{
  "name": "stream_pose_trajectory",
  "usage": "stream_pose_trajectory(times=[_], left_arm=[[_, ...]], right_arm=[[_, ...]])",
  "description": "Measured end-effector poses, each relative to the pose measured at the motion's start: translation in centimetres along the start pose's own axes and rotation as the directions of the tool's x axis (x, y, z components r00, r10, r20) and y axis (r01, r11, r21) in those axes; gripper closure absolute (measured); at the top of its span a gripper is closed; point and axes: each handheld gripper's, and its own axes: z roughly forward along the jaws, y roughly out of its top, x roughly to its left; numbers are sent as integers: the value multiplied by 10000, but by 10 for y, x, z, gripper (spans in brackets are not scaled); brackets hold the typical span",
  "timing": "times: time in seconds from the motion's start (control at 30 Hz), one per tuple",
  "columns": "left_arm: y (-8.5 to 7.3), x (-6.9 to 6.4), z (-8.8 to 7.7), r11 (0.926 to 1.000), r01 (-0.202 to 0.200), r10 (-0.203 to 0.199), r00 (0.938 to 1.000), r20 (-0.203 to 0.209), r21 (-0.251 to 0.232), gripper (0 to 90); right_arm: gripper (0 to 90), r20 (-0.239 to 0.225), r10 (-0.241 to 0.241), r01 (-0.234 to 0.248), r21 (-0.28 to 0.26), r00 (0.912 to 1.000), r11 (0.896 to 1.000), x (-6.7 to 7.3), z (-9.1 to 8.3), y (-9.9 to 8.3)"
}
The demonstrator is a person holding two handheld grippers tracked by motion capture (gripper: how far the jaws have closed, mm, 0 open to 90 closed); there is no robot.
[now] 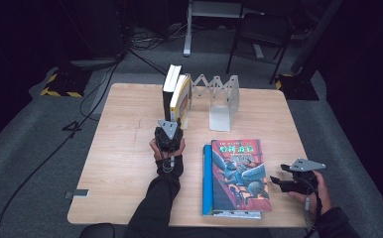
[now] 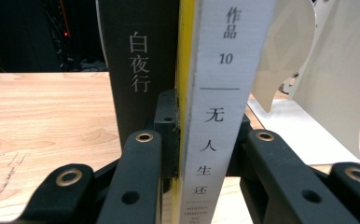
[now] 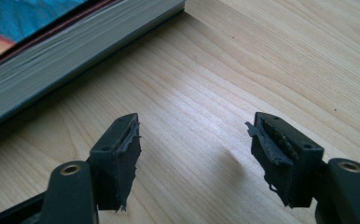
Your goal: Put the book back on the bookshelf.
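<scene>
the white-spined book (image 2: 215, 116) stands upright near the far middle of the wooden surface (image 1: 125, 148), its spine facing the person and printed with dark chinese characters and the number 10. a yellow cover edge runs down its left side. the left claw (image 1: 169, 130) pinches this book across the spine: in the left gripper view the two black jaws sit against either side of it, low on the spine, the left pad pressed flat on the yellow edge. in the high view the left hand (image 1: 167, 148) reaches forward from a dark sleeve, with the grey three-cornered plate on top of the claw.

touching the book on its left stands a black book (image 2: 138, 70), also upright, with pale chinese characters down its spine. just to the right of the pair is a white metal expanding book rack (image 1: 219, 99), with a zigzag lattice at the back and flat upright plates; its base plate lies on the surface beside the white-spined book.

nearer the person, well apart from the standing books, a colourful illustrated book (image 1: 239, 173) lies flat on top of a blue book (image 1: 207, 178), whose edge shows along the left.

the right claw (image 3: 194, 154) is spread, with nothing between its worn pads, and hovers low over bare wood just beside the page edges of the flat stack. in the high view it rests in the right hand (image 1: 311, 191) near the surface's right front corner.
</scene>
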Motion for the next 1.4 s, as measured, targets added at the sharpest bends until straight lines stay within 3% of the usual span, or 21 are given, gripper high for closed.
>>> stream_pose_trajectory(times=[0.33, 0.53, 0.6, 0.7, 0.87, 1.07, 1.17, 1.27, 1.4], left_arm=[[7, -1, 18, 9994, 338, -337, 9993, -139, 88, 746], [7, -3, 21, 9997, 232, -232, 9997, 2, 76, 725], [7, -2, 20, 9995, 290, -293, 9994, 208, 149, 698], [6, -2, 18, 9995, 283, -286, 9994, 177, 159, 672], [2, -2, 16, 9991, 338, -344, 9991, 259, 253, 550], [-8, -2, 4, 9982, 83, -134, 9962, 865, 588, 475], [-11, 1, -6, 9986, 43, -100, 9938, 1110, 521, 557], [-13, 5, -11, 9988, -11, -51, 9917, 1285, 482, 714], [-12, 2, -7, 9984, -345, 287, 9916, 1265, 439, 730]], right_arm=[[327, 11, 3, -2, -26, 10000, 10000, -1, 0, 0], [326, 32, -75, 75, 63, 10000, 10000, 1, 0, 0], [323, 71, -76, 76, 74, 9999, 9999, 1, 0, 0], [320, 88, -42, 41, 78, 10000, 10000, 0, 0, -1], [319, 90, -100, 99, 69, 9999, 9999, 0, 0, 0], [318, 101, -66, 65, 88, 9999, 9999, 0, 0, -1], [318, 104, -88, 87, 79, 9999, 9999, 0, -1, -1], [319, 81, -80, 79, 208, 9999, 9998, 1, 1, -1], [321, 86, -138, 136, 267, 9999, 9996, 2, 2, -1]])
